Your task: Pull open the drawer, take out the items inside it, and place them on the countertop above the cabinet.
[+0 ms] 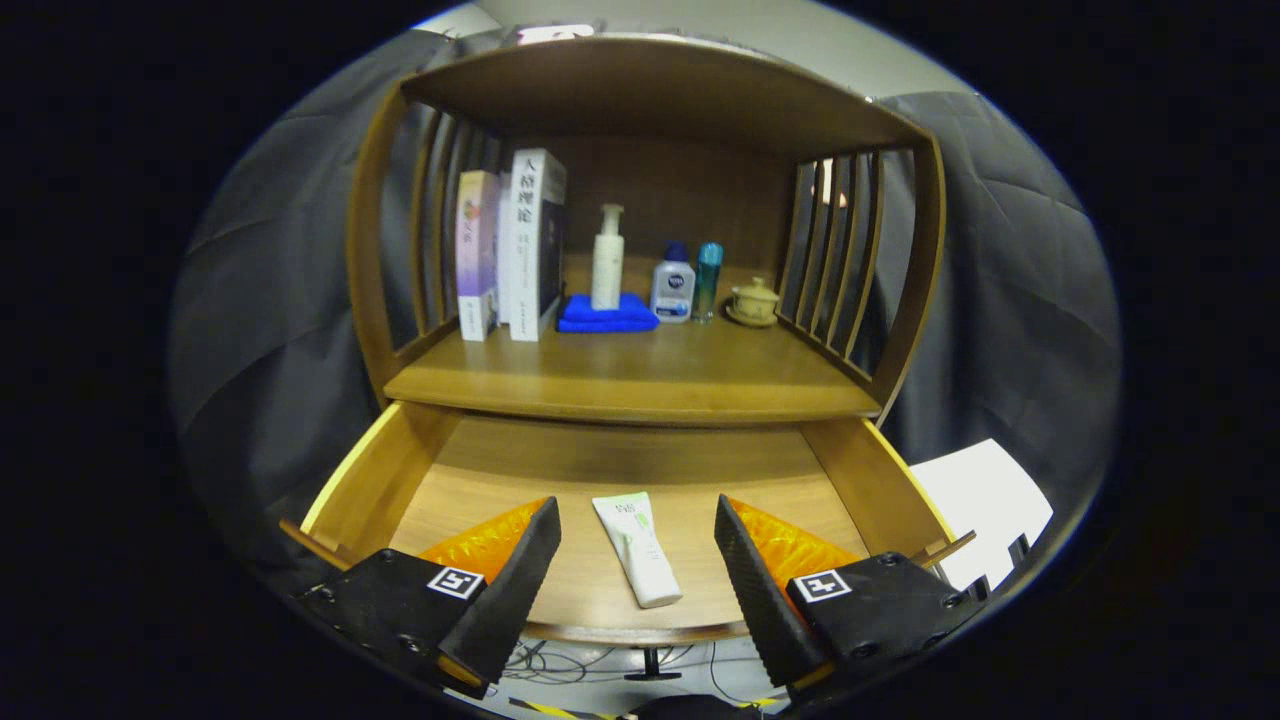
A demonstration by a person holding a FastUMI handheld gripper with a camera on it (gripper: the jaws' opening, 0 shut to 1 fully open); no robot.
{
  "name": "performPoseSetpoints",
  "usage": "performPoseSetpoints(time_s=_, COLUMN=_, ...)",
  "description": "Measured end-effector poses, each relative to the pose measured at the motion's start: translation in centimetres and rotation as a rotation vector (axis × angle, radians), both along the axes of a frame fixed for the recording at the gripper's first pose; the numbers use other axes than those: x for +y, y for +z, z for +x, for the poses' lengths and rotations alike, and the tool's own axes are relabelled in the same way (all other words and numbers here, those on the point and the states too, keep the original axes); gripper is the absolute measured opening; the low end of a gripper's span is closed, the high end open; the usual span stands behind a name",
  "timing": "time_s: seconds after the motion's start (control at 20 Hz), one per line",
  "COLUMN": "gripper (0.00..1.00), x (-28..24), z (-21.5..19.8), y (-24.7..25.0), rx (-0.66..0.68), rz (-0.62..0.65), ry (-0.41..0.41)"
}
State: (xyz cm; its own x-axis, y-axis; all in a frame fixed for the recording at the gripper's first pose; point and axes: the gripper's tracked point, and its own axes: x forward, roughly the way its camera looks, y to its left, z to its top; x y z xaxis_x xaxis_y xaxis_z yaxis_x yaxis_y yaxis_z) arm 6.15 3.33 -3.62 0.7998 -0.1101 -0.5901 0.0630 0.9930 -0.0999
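Note:
The wooden drawer [880, 490] of the cabinet stands pulled out below me. A white squeeze tube [637, 548] with a pale green print lies flat on its bottom, cap end toward the drawer's front. My gripper [637, 522] hovers above the drawer, open, its fingers to the left and right of the tube and apart from it. The countertop [640, 375] above the drawer is a wooden shelf surface with bare room along its front half.
At the back of the countertop stand two books [520, 245], a white pump bottle [607, 258] on a folded blue cloth [607, 315], two small bottles [690, 283] and a lidded cup [754, 300]. Slatted side walls and a top board enclose it. A white sheet [985, 500] lies right of the drawer.

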Motion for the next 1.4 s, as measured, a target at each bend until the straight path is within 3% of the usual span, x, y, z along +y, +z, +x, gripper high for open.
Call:
performPoseSetpoints(time_s=0.3, gripper=0.97, x=0.5, z=4.8, y=-2.2, rx=0.173, rz=0.083, ry=-0.056)
performPoseSetpoints(time_s=0.65, gripper=0.95, x=-2.6, z=5.3, y=-6.7, rx=0.438, rz=0.074, ry=-0.183)
performPoseSetpoints(time_s=1.15, gripper=0.94, x=-1.4, z=3.4, y=-11.4, rx=0.620, rz=0.115, ry=-0.152)
performPoseSetpoints(time_s=1.4, gripper=0.86, x=-1.6, z=1.8, y=-13.5, rx=0.695, rz=0.157, ry=-0.181)
